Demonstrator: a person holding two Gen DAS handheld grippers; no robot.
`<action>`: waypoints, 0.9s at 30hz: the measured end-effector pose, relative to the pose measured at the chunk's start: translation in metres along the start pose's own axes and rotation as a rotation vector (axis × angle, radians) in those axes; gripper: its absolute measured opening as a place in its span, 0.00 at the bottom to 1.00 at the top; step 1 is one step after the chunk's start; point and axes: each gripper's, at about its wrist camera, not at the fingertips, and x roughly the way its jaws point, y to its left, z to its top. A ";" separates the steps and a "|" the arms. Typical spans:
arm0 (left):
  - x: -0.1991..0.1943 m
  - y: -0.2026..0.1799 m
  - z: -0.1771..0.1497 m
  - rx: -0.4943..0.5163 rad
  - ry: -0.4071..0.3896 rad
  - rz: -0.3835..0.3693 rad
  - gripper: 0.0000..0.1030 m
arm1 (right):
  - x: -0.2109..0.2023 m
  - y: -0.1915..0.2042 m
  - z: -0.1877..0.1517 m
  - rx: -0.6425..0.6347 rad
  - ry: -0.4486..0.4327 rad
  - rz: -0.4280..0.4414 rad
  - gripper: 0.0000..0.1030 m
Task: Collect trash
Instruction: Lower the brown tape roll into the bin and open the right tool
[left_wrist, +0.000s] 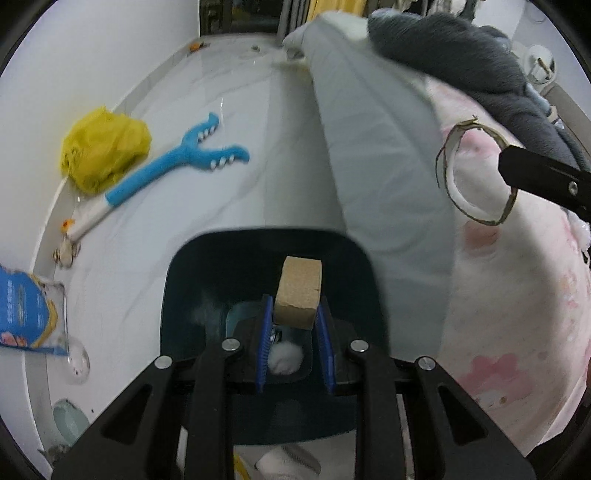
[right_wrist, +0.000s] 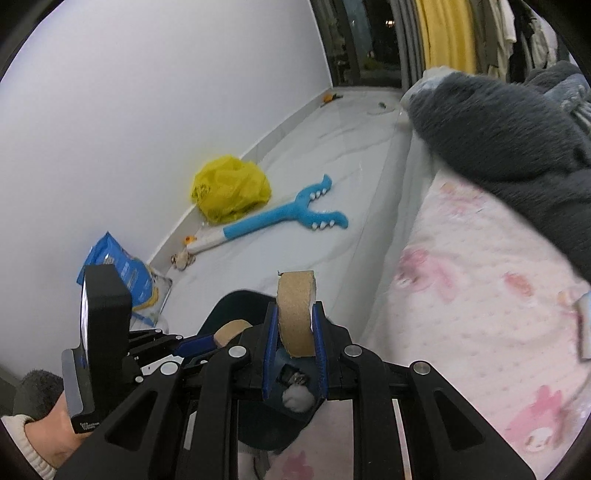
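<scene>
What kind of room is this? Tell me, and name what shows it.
Most likely a bedroom in a home. A bed with a pink cartoon-print blanket and a grey fleece throw runs along one side, clothes hang at the far end, and a blue plush toy lies on the tiled floor.

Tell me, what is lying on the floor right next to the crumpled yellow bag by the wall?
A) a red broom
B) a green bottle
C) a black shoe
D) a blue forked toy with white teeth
D: in the right wrist view a blue forked toy with small white teeth lies on the pale floor just beside the yellow bag, its white handle end running toward the wall.
</scene>
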 end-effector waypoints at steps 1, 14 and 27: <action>0.002 0.003 -0.002 -0.006 0.015 0.003 0.24 | 0.006 0.003 -0.002 -0.005 0.013 0.002 0.18; 0.024 0.031 -0.018 -0.041 0.179 0.020 0.28 | 0.052 0.031 -0.010 -0.032 0.123 0.029 0.18; -0.007 0.053 -0.016 -0.055 0.067 0.008 0.65 | 0.101 0.041 -0.027 -0.010 0.241 0.017 0.18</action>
